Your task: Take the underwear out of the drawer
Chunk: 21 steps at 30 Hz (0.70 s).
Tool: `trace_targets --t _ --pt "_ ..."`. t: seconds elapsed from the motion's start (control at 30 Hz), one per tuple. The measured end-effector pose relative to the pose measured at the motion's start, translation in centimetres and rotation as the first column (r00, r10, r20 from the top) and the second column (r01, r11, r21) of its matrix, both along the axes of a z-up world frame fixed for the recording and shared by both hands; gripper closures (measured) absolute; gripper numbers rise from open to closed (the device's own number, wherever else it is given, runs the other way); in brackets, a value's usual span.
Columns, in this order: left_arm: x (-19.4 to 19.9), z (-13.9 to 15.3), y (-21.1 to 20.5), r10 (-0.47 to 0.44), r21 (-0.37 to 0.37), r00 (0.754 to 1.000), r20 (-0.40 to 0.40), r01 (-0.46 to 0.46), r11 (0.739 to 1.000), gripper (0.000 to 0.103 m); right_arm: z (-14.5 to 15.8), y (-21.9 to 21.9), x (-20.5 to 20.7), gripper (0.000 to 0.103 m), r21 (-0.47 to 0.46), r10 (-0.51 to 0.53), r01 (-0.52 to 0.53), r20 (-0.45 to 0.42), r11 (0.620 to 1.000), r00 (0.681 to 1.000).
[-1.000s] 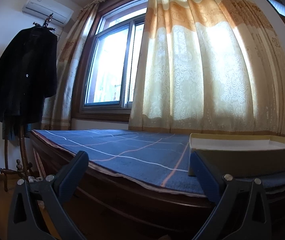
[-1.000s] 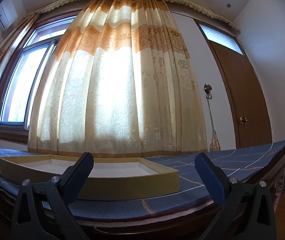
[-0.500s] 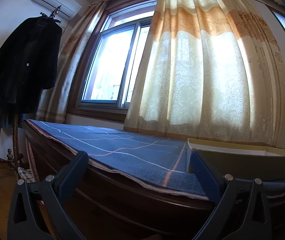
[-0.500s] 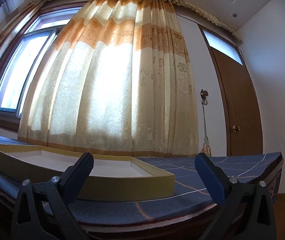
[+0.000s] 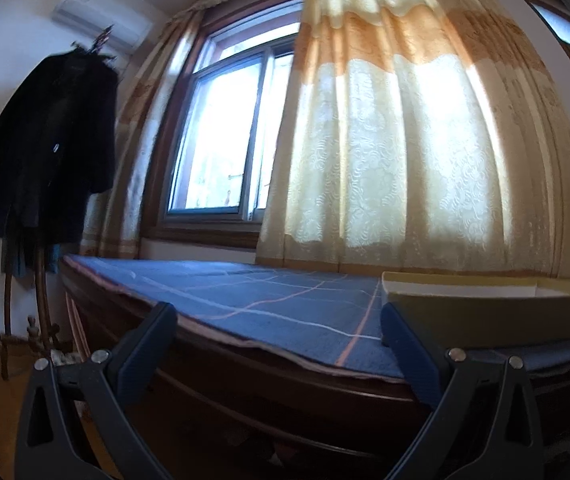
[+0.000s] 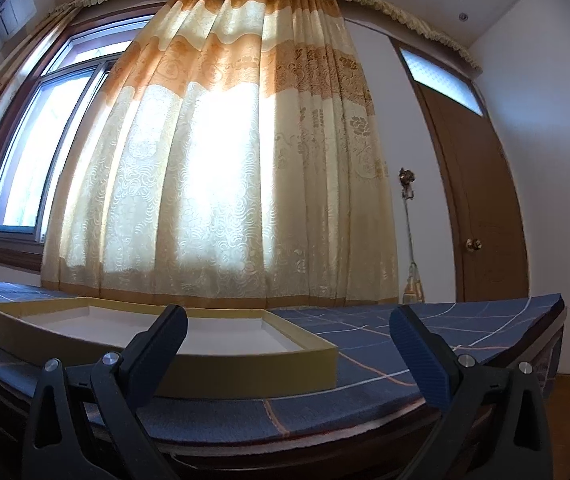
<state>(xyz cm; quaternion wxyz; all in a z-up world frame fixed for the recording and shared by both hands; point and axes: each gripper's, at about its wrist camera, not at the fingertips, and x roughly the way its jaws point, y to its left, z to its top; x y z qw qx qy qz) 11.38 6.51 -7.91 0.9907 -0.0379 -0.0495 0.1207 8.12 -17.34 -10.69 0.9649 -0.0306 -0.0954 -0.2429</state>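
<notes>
Sunlit cream-and-orange curtains (image 6: 221, 168) hang behind a dark wooden bed (image 5: 285, 392) covered by a blue checked mattress pad (image 5: 277, 300). On the pad lies a shallow yellow box lid (image 6: 245, 372) with a white, bare inside. Left claw (image 5: 277, 336) and right claw (image 6: 287, 336) both hover before the bed edge, released, fingers wide apart, grasping nothing. Neither underwear nor drawer is visible. A dark coat (image 5: 49, 148) hangs at left; a brown door (image 6: 481, 200) stands at right.

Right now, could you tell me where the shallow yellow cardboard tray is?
The shallow yellow cardboard tray lies on the blue checked cloth, left in the right wrist view, before the cream curtain.
</notes>
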Motion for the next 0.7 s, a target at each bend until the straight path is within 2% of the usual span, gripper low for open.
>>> trace_targets --t 0.07,0.13,0.2,0.3,0.53,0.63,0.7 --pt "-0.1 0.2 -0.3 -0.007 0.045 1.000 0.017 0.006 0.999 0.000 0.0 -0.2 -0.2 0.001 0.011 0.000 0.000 0.012 1.000 1.000" --pt "0.1 0.3 -0.3 -0.013 0.064 1.000 0.020 0.012 0.998 0.000 -0.7 -0.3 0.4 0.001 0.009 -0.005 0.005 -0.019 1.000 1.000" --pt "0.4 0.4 -0.1 -0.039 0.046 0.999 0.004 0.039 0.998 0.000 -0.9 -0.2 0.8 0.001 -0.008 -0.014 0.014 -0.039 1.000 0.999" --pt "1.0 0.2 0.7 -0.070 -0.033 0.997 -0.031 0.069 0.997 0.000 -1.0 0.4 0.7 0.001 -0.049 -0.023 0.021 -0.036 0.999 0.999" --pt "0.2 0.0 0.3 -0.042 0.004 0.999 -0.027 0.042 0.999 0.000 -1.0 0.2 -0.6 0.001 -0.027 -0.003 0.002 -0.037 1.000 0.999" --pt "-0.5 -0.2 -0.3 -0.027 0.059 0.999 -0.031 0.029 0.998 0.000 -1.0 0.4 -1.2 0.001 -0.032 0.008 -0.009 -0.045 0.999 0.999" --pt "-1.3 -0.4 -1.3 -0.005 0.149 1.000 -0.008 0.006 0.989 0.000 -0.9 0.5 -1.5 0.001 -0.032 0.018 -0.020 -0.052 0.999 0.998"
